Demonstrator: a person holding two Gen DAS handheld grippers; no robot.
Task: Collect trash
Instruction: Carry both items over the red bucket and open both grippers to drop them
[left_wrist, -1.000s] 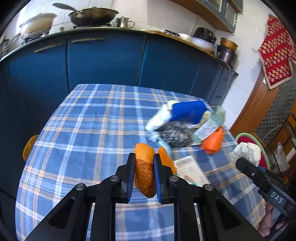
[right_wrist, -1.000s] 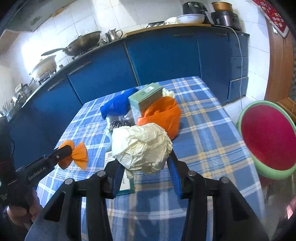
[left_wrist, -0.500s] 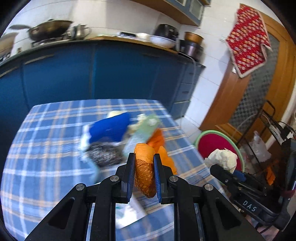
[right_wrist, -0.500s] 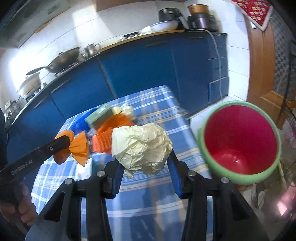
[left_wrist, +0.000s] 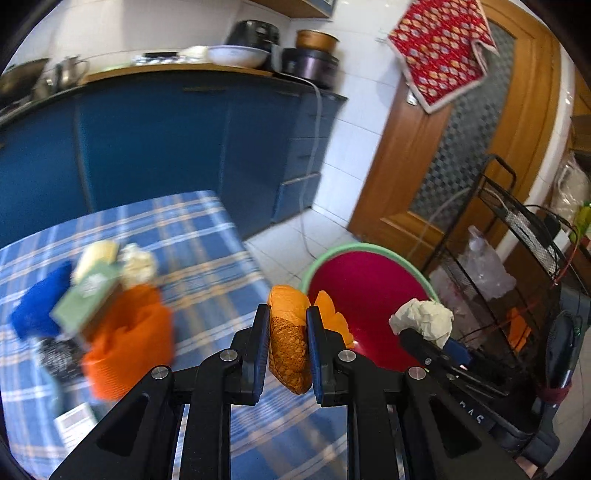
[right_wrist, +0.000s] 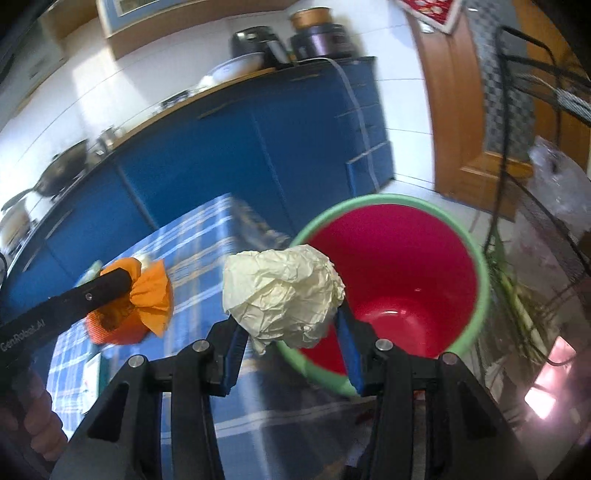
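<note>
Right gripper (right_wrist: 288, 354): clamped on a crumpled paper ball (right_wrist: 282, 295), at the near rim of the red bin (right_wrist: 480, 266), the nearer tool. Left gripper (left_wrist: 287, 354): pinched tight on an orange wrapper (left_wrist: 290, 332), bin ahead and right.

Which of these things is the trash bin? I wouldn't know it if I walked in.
Start at the table with the blue checked cloth and go to the corner nearest the wooden door. On the tiled floor there stands the bin, a round open bucket. It is bright red inside with a pale green rim, unlike the black wire rack beside it.
</note>
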